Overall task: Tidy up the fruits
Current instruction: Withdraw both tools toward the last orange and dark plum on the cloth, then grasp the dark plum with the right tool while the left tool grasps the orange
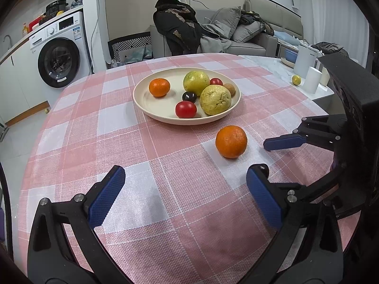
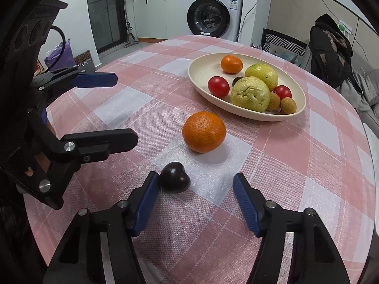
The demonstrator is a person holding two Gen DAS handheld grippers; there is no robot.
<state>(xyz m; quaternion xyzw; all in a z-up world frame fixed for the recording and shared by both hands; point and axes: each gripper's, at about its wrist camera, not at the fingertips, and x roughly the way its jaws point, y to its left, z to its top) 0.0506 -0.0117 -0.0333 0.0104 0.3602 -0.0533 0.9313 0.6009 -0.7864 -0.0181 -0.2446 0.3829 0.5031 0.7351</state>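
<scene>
Right wrist | dark glossy plum (image 2: pixel 174 177) – rounded, smooth | dimpled orange (image 2: pixel 203 131) beside

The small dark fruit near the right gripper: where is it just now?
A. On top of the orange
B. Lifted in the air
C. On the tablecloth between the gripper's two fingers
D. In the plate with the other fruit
C: the small dark fruit lies on the checked tablecloth between the fingers of the right gripper, against one pad while the other stands apart, short of the plate.
</scene>
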